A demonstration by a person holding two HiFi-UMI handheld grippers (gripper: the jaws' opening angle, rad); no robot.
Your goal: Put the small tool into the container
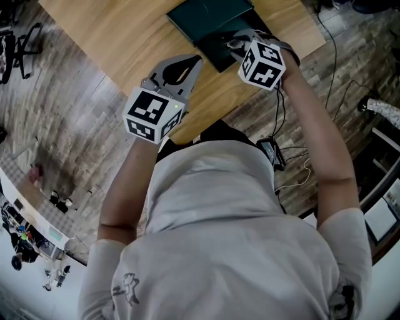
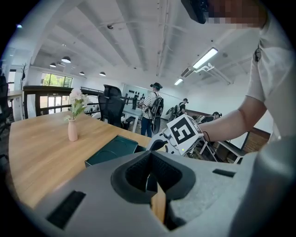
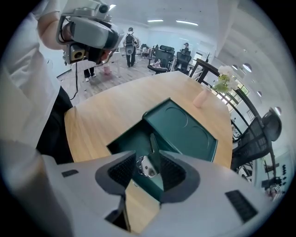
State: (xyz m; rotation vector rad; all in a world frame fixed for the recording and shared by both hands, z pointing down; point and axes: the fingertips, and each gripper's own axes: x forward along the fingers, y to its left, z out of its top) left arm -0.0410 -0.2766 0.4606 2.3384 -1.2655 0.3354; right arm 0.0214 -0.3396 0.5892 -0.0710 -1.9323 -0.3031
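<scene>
Release in hand: at your one o'clock, right gripper [image 3: 148, 171] hangs open over the container [image 3: 129, 141], small tool [image 3: 146, 164] loose between its jaws, apparently inside. Left gripper [image 2: 150, 178] is closed, empty. Next, withdraw straight up.

right gripper [image 1: 235, 44] over container [image 1: 203, 17], wooden table [image 1: 119, 37]

The left gripper [image 2: 149, 178] hovers, jaws together; the right gripper [image 3: 148, 167] reaches forward, jaws apart.
</scene>
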